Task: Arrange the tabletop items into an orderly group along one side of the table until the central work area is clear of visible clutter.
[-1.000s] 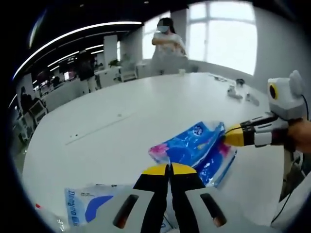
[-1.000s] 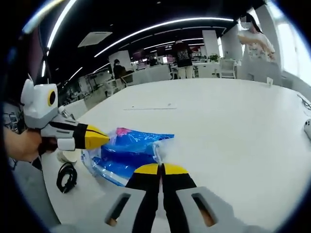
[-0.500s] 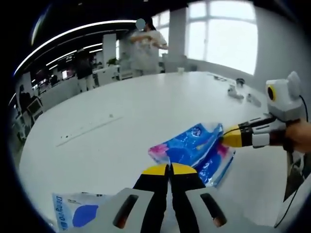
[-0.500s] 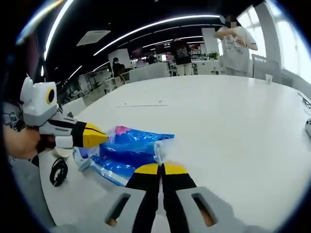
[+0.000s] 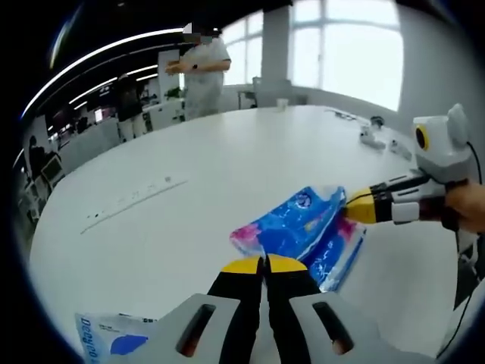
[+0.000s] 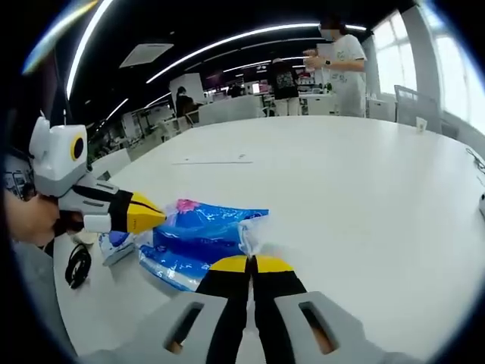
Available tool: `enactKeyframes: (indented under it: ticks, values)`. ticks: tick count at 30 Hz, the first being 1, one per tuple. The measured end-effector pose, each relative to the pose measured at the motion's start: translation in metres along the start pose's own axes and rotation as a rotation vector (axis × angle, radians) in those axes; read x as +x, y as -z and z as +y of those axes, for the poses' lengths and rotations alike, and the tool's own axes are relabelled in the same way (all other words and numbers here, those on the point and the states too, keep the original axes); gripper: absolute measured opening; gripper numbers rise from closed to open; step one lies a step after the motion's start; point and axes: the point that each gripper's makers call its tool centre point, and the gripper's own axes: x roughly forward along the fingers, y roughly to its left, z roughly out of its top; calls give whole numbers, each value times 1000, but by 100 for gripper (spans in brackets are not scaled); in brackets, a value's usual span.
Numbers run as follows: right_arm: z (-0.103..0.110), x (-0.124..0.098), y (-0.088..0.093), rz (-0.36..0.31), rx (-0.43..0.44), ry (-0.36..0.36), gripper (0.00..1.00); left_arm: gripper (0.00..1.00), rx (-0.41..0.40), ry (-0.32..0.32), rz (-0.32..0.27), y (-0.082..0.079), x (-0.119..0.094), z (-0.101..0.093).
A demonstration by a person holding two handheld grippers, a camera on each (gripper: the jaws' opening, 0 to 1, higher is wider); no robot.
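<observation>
At the bottom centre of the left gripper view, the left gripper (image 5: 264, 264) rose with its yellow-tipped jaws pressed together on the near pink edge of the blue plastic pack (image 5: 303, 231), which lay on the white table (image 5: 189, 197) just right of frame centre. At the right edge of that view, the right gripper (image 5: 350, 206), held by a hand (image 5: 466, 208), pinched the pack's far end with its jaws closed on the plastic. A white and blue packet (image 5: 114, 343) lay at the lower left, well apart from the pack. Small items near the upper right table edge were too small to identify. A person (image 5: 198, 67) stood beyond the table at upper centre.

At the bottom centre of the right gripper view, the right gripper (image 6: 250, 262) clamped a clear flap of the blue plastic pack (image 6: 201, 236). At left, the left gripper (image 6: 161, 214) gripped the pack's opposite end. A black cable (image 6: 76, 264) lay coiled at the lower left.
</observation>
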Motion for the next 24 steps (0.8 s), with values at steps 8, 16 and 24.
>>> enactKeyframes:
  ticks: [8,16,24]
  values:
    - [-8,11,1,3,-12,5,0,0,5,-1,17,2,14,7]
    - [-11,15,2,0,-19,2,0,0,26,0,28,5,19,9]
    - [-14,16,3,1,-28,7,0,0,37,5,26,7,22,8]
